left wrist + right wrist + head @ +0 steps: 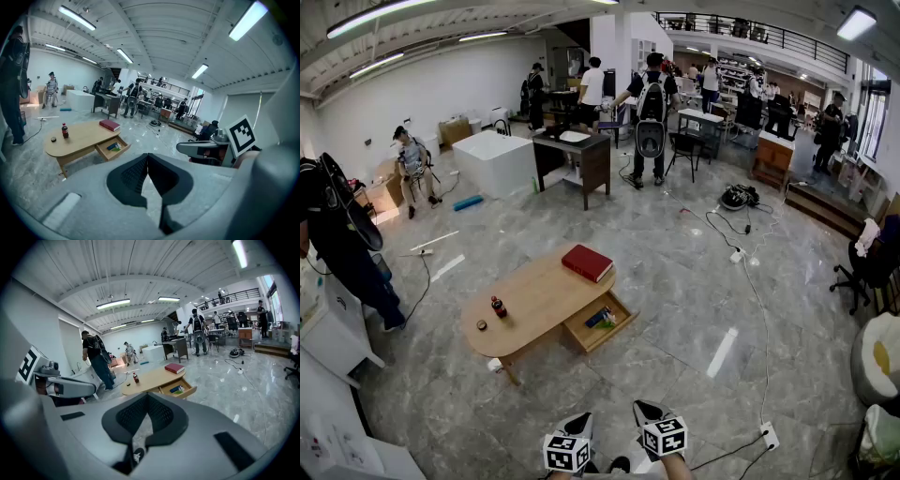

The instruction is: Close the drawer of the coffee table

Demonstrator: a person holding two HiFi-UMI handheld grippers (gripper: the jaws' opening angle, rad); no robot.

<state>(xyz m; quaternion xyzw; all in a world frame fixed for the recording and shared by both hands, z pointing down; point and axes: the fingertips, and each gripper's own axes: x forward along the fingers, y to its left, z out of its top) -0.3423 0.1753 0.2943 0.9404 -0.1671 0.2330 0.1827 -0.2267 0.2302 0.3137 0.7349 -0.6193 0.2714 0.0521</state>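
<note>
An oval wooden coffee table [534,292] stands mid-floor, a few steps ahead of me. Its drawer [602,323] is pulled out toward the right front, with small blue and green items inside. A red book [587,262], a cola bottle [498,307] and a small dark cap [481,325] rest on top. Both grippers hang low by my body, far from the table: left gripper [581,420] and right gripper [645,409]. Each is shut on nothing, tips meeting, as the left gripper [148,155] and right gripper [147,395] show. The drawer [112,147] [178,390] appears open in both gripper views.
Grey marble floor lies between me and the table. Cables [741,246] run along the right to a power strip [766,434]. A person [342,246] stands at the left by white furniture [333,337]. Farther back are a white box [495,161], a dark desk [581,155] and several people.
</note>
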